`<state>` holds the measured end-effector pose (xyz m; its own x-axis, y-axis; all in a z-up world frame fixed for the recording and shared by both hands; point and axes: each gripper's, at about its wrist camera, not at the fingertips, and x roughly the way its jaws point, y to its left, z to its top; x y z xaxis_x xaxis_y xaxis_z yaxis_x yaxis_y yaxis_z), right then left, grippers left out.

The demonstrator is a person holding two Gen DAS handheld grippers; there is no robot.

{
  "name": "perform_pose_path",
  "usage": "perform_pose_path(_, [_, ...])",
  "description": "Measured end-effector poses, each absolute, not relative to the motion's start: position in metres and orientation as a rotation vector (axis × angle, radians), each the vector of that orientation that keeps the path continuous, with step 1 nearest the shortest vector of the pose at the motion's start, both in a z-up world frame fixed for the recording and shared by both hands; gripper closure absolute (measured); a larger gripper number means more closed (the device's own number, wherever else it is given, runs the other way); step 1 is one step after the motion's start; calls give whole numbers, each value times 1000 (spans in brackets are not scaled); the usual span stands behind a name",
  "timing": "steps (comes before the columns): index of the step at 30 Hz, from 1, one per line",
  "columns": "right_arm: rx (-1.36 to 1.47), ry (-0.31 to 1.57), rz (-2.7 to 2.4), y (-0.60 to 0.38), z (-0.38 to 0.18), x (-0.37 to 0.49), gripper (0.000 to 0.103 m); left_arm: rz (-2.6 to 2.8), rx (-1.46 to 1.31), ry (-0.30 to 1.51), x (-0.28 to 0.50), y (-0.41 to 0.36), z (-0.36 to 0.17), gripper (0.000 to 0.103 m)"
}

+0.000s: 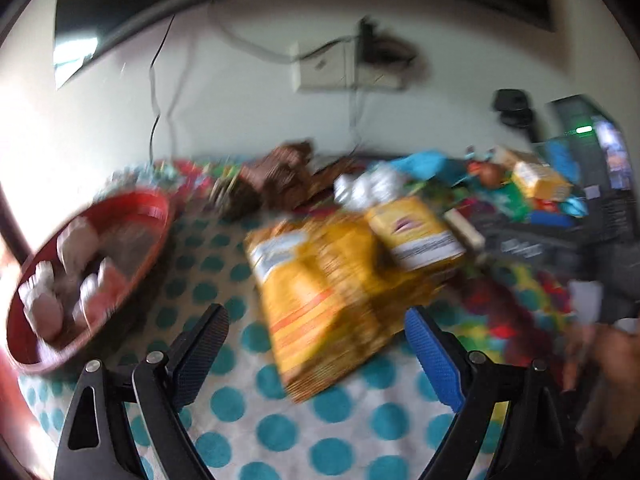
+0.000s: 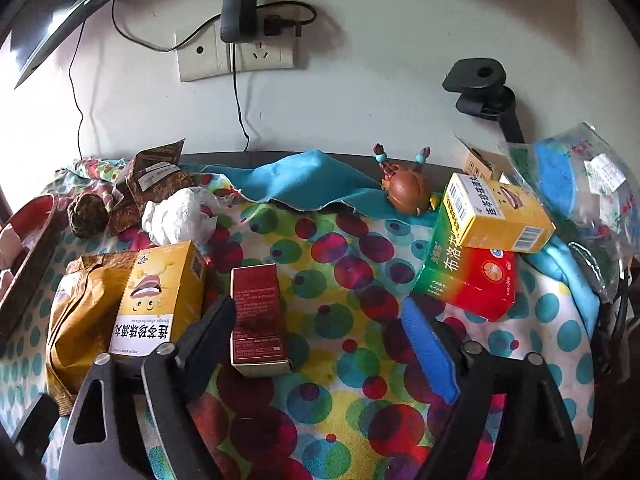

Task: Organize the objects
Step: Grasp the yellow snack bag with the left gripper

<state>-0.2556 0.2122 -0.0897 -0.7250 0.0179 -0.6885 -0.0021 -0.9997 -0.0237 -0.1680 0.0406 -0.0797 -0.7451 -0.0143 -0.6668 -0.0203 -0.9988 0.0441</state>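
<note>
A table draped in spotted cloths stands against a pale wall with a socket plate [image 2: 236,54] and a plugged-in adapter.

Nearest in the right wrist view, the right gripper [image 2: 316,336] points down at the cloth [image 2: 352,368] with its fingers spread and nothing pressed between them. The red box [image 2: 258,320] lies flat just inside the dark left finger [image 2: 212,332], which crosses in front of its lower left side, and well clear of the blue one. The box's long axis runs away from the camera, roughly in line with the fingers, so the jaws already straddle its narrow width; I judge a small shift toward the left edge would centre it.

The left gripper [image 1: 316,344], in a motion-blurred view, is also wide open and empty, with the orange snack bag [image 1: 320,300] lying between and just beyond its fingertips, and a yellow box [image 1: 412,236] resting on the bag's far end.

Further out, a red bowl [image 1: 152,208] of wrapped items sits at the left edge, and stacked medicine boxes [image 2: 476,256] near the right edge. The right hand looks nearer to a grasp.
</note>
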Motion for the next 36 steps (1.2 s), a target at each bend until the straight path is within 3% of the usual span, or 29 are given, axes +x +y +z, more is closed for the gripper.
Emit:
perform_pose_path(16, [-1292, -96, 2880, 201, -107, -267, 11, 2777, -1356, -160, -250, 20, -107, 11])
perform_pose_path(17, [-1291, -101, 2883, 200, -107, -266, 11, 2775, -1353, -155, -251, 20, -108, 22])
perform_pose_path(18, [-1287, -106, 2884, 199, -108, -266, 11, 2779, -1327, -153, -250, 21, -105, 43])
perform_pose_path(23, [-1303, -98, 2884, 200, -108, -267, 11, 2779, -1240, -101, -238, 23, -96, 70])
perform_pose_path(36, [-1325, -121, 2899, 196, -110, -269, 14, 2854, -1127, 26, -179, 16, -82, 72])
